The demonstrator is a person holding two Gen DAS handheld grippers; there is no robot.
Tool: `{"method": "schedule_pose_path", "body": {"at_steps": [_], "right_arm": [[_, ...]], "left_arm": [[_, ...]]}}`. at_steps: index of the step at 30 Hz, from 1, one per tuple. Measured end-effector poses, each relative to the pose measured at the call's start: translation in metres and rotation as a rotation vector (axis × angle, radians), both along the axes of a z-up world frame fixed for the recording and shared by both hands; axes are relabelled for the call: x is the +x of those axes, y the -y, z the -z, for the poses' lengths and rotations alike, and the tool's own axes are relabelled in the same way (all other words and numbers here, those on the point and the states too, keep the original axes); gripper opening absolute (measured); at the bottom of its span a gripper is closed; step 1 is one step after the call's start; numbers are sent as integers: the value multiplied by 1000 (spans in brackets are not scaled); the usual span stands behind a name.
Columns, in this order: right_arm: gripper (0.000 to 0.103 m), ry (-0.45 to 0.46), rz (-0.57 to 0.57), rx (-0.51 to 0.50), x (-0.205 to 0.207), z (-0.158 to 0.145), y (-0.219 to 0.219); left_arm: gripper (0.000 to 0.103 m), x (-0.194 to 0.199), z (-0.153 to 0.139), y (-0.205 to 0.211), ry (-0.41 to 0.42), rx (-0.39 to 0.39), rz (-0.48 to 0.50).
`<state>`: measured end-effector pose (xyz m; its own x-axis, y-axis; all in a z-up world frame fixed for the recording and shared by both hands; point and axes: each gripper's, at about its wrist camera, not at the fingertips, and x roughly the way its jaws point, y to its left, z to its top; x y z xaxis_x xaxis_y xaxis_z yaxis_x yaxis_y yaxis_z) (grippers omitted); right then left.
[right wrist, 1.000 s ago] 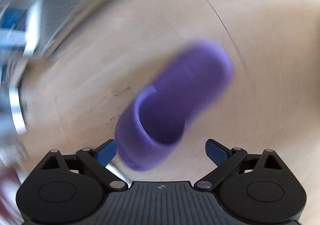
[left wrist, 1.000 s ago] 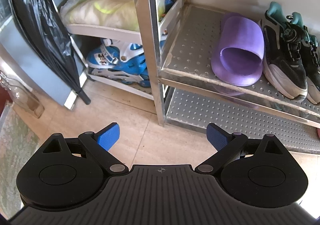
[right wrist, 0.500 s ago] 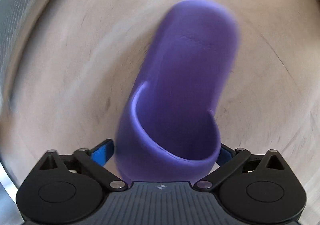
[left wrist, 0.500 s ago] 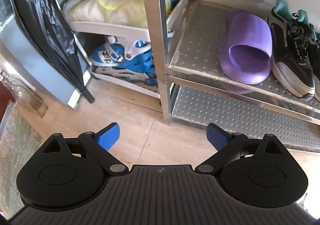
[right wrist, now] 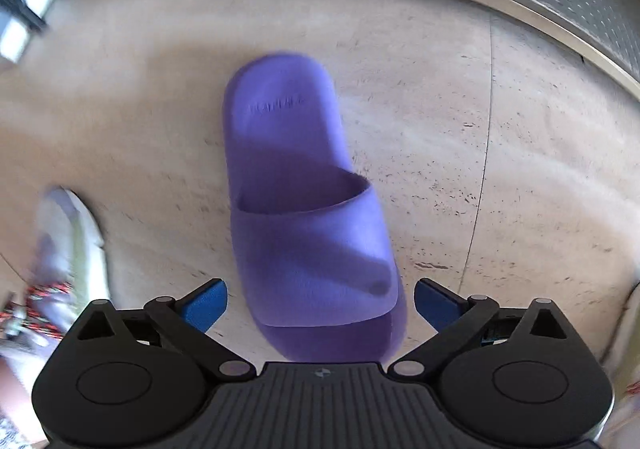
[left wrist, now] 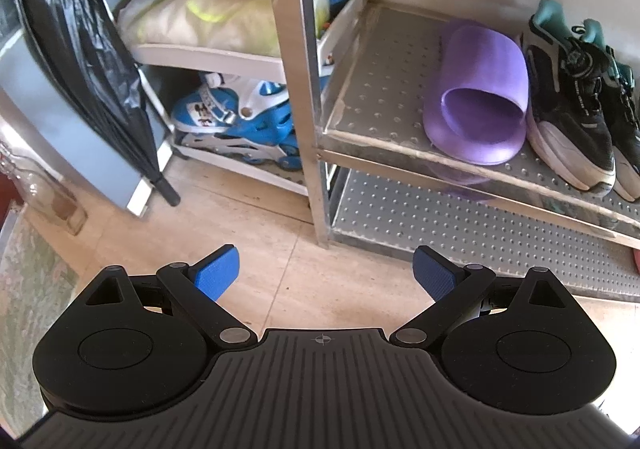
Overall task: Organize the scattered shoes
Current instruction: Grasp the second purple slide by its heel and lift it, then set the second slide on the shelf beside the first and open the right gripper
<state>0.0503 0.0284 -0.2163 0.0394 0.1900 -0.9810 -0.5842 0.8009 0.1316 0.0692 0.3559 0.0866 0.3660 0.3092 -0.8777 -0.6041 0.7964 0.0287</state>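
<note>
Purple slide (right wrist: 308,217) lies on the floor between our spread right gripper (right wrist: 320,303) fingers for pickup toward its shelved mate (left wrist: 478,97); left gripper (left wrist: 326,275) waits open, empty.

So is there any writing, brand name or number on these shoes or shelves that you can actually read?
None can be read.
Purple slide on the floor: embossed word on the footbed, too blurred.
Black sneaker: small round emblem and side lettering, too small.
Blue inline skate: cartoon mouse picture, no legible words.
</note>
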Motion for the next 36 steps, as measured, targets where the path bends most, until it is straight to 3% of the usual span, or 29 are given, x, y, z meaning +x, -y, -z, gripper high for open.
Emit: {"method": "schedule_pose_path", "body": {"at_steps": [6,13,16,20,23,25,28,32,35,36], "right_arm": [[102,34,-71,3,-2,17,-21],[100,73,-180,-134,-4,46,-60],[96,39,-88,-107,2,32,-58],[95,-47,120,27,14,-4,-39],[95,-186,385,243,22,-49,-9],[94,-247,484,390,18,-81,4],[95,-268,524,541,11,-119,7],[95,-268,604,843,15,-195,-3],[95,-192,577,947,27,-234,-22],[95,-108,544,972,35,-257,-39]], "left_arm": [[97,2,2,1,-10,14,8],[97,2,6,-9,-25,24,-22],[97,-2,5,-16,-15,26,-39],[97,-15,1,-29,3,39,-88],[97,-27,-2,-42,16,47,-140],[97,-39,-4,-53,28,56,-185],[97,-56,-7,-71,48,59,-259],[97,-73,-8,-88,65,47,-326],[97,-81,-7,-97,71,38,-352],[97,-82,-8,-98,73,37,-355]]}}
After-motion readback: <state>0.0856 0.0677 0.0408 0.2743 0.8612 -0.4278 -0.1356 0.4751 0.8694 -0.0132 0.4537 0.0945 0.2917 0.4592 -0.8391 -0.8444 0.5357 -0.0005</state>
